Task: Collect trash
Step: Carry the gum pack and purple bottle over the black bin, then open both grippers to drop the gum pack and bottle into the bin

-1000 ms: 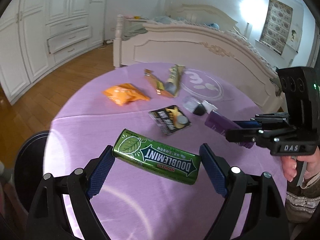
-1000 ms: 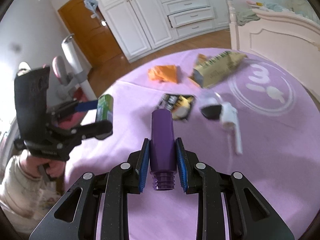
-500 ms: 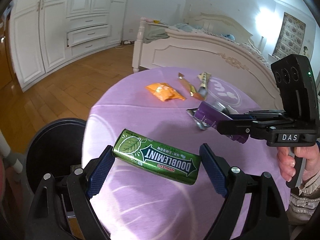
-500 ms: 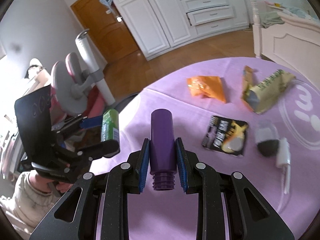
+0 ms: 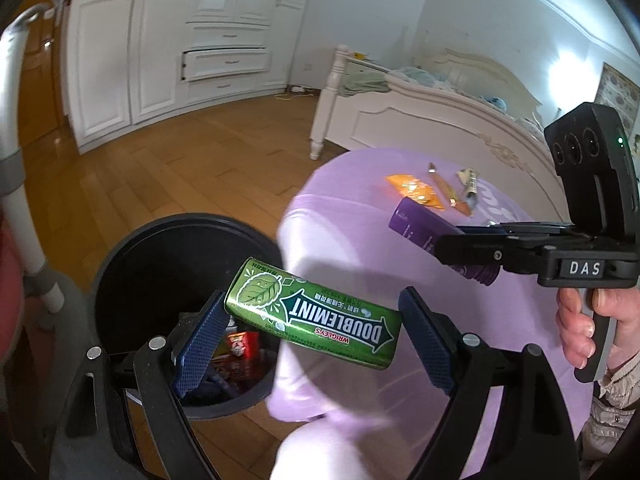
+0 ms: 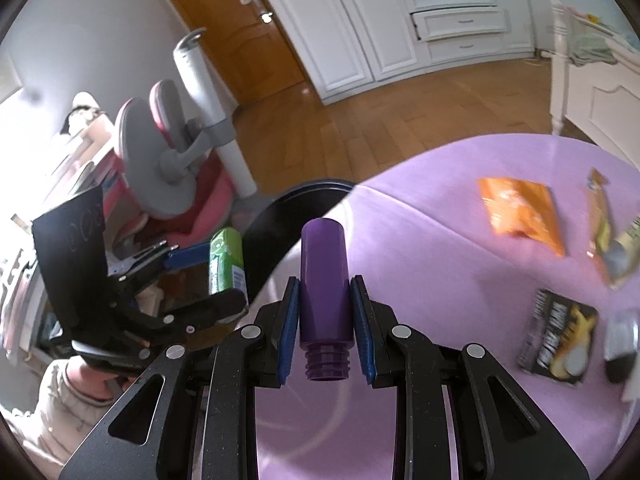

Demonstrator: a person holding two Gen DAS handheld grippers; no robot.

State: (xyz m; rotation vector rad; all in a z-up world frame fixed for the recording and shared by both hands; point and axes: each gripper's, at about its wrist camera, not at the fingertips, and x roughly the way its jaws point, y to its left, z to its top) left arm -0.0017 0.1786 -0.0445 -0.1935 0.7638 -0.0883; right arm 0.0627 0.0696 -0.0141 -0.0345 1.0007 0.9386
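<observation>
Left gripper [image 5: 312,322]: jaws closed on the two ends of a green Doublemint gum pack [image 5: 314,316], which spans the gap crosswise, its left end higher than its right. The blue finger pads [image 5: 200,344] press against the pack's short ends. The pack hangs at the near left edge of the table, its left end over the open mouth of the black trash bin [image 5: 120,256], its right end over the purple tablecloth [image 5: 344,216]. Inside the bin a red wrapper [image 5: 240,344] and other dark litter lie at the bottom.

Right gripper [image 6: 326,312]: jaws closed on a purple bottle [image 6: 324,280], held lengthwise between the pads with its threaded, capless neck toward the camera and its base pointing away. The bottle is above the cloth, near the table's left edge, with the bin's rim showing just beyond it. In the left wrist view the same gripper [image 5: 464,246] stands to the right, gripped by the person's right hand [image 5: 580,320].

Remaining on the cloth, farther right: an orange wrapper [image 6: 520,212], a gold-and-brown wrapper [image 6: 600,216], and a black-and-yellow packet [image 6: 560,340]; blurred items lie at the right margin, too indistinct to name.

Background: wooden floor [image 5: 160,168], white wardrobe [image 5: 160,40], white bed frame [image 5: 420,120], grey-and-pink chair [image 6: 168,152].
</observation>
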